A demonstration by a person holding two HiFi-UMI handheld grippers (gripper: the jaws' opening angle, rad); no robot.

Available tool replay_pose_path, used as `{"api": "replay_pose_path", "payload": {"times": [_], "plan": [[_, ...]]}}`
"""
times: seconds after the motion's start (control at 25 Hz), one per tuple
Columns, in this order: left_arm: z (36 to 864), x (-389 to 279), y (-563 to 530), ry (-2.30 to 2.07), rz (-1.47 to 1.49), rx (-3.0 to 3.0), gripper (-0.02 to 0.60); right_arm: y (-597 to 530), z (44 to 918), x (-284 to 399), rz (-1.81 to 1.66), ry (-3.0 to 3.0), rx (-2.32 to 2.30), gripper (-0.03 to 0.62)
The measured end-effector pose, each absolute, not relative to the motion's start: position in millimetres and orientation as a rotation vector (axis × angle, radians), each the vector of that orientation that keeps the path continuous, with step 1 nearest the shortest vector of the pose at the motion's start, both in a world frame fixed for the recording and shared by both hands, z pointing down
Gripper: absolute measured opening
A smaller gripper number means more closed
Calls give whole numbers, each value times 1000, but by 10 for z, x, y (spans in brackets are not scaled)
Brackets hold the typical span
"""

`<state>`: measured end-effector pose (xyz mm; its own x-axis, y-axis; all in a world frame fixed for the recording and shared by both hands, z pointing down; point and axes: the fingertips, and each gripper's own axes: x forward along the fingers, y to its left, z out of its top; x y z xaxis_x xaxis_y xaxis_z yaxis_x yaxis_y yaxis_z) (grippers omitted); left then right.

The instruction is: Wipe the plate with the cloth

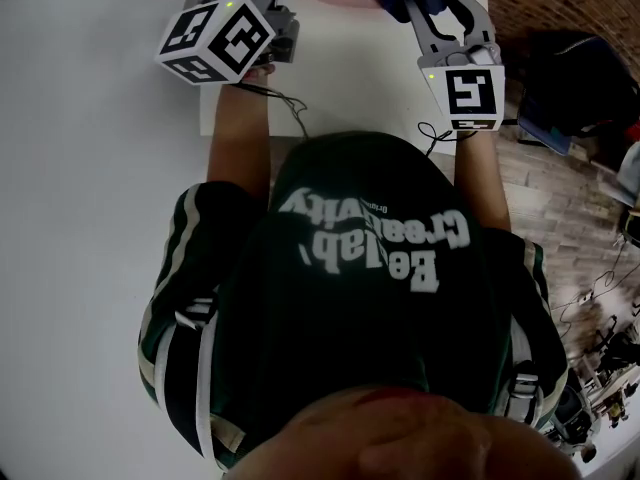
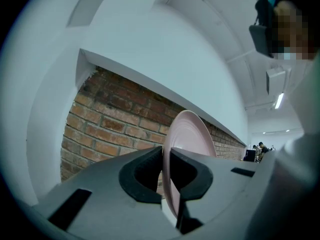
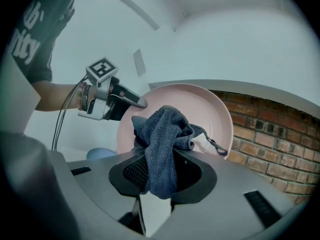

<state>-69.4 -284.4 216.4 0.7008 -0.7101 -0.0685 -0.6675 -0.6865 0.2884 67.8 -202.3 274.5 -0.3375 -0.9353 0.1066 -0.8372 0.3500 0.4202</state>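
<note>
Plate [image 3: 210, 109]: stands on edge over the tabletop's [image 1: 100, 168] far edge, face turned toward my right gripper [image 3: 160, 171].
Left gripper [image 2: 166, 156]: jaws narrow, clamped on the plate's rim.
Right gripper: jaws pinch the bunched dark cloth [image 3: 162, 139] before the plate's face; I cannot tell contact.
Views: the right gripper view shows the full face, the left gripper view the plate nearly edge-on, the head view a sliver.
</note>
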Motion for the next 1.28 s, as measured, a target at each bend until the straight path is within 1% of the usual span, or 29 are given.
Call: {"api": "replay_pose_path", "payload": {"times": [0.4,0.68,0.88,1.08,1.28], "plan": [[2229,-334,-2775,-1034,-239,2670,15,-2033,2891,425,-397,-2343,1456,104],[2334,-226,-2676,-994,-204,2669,15,-2119,2728,276,-453,-2358,1451,104],[2421,-189,-2610,-972,-178,2671,15,-2221,2496,371,-517,-2331,1511,104],[2514,-77,-2629,-961,-131,2657,15,-2395,2244,616,-565,-2297,1568,104],[2552,-189,-2585,-968,-131,2640,15,-2421,2135,800,-566,-2246,1639,106]]}}
